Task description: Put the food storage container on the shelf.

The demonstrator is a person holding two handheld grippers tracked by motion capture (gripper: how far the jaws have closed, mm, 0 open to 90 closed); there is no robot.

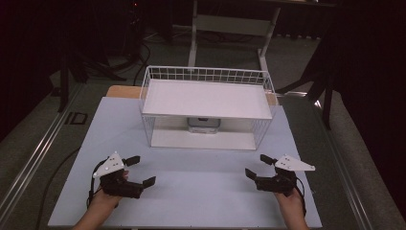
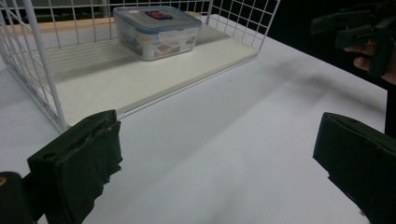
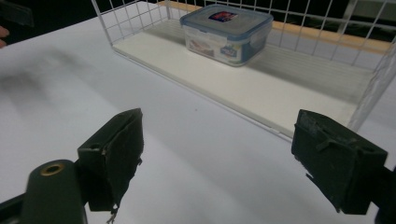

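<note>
- The wire rack stands on the table, toward its far edge, about midway across.
- A lidded container sits on the rack's lower shelf, under the upper shelf (toward the back, near the middle).
- The left gripper is before the rack, at the table's near left.
- The right gripper is at the near right, well apart from the left one.

Clear glossy plastic container, white wire rack, smooth matt table
</note>
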